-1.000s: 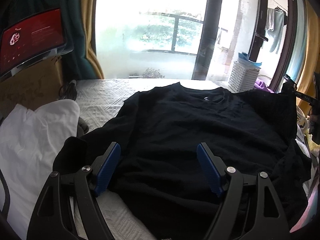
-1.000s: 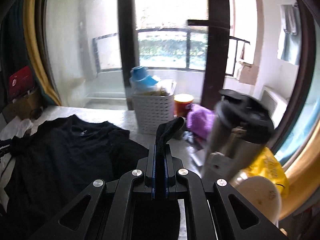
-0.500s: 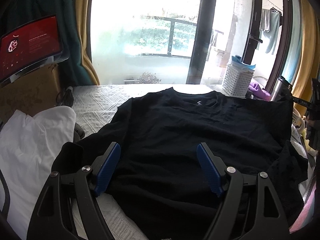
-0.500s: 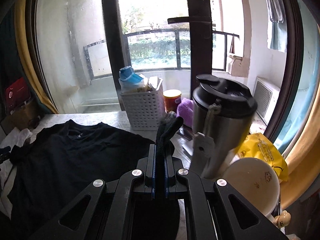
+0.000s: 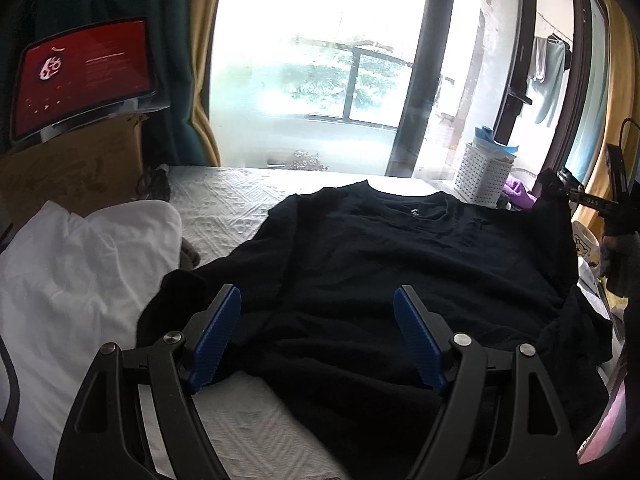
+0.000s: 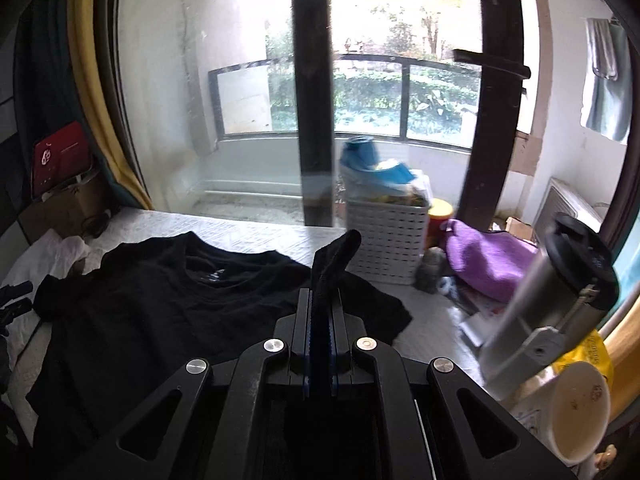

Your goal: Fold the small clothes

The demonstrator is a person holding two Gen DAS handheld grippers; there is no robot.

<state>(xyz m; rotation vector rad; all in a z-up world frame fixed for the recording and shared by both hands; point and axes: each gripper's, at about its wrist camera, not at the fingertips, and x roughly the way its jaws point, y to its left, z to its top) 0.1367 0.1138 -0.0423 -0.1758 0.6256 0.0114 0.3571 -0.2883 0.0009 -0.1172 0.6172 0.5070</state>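
Two grippers are in your hands, and they stand very differently. Your right gripper is clenched, its blue pads pressed together on a fold of the black shirt; a tongue of that dark fabric sticks up above the fingertips and leans to the right. Your left gripper is spread wide, its blue pads well apart, with nothing pinched between them; it hangs over the near hem of the shirt, and whether the pads touch the cloth you cannot tell from here. The shirt itself lies spread on the white textured bed, neckline toward the window, its right side drawn up toward your right gripper. Beside it on the left sits a rumpled white garment. Past the far right edge of the shirt stand a white lattice basket, a purple cloth, a steel flask with a black lid, and a cream bowl close to the camera.
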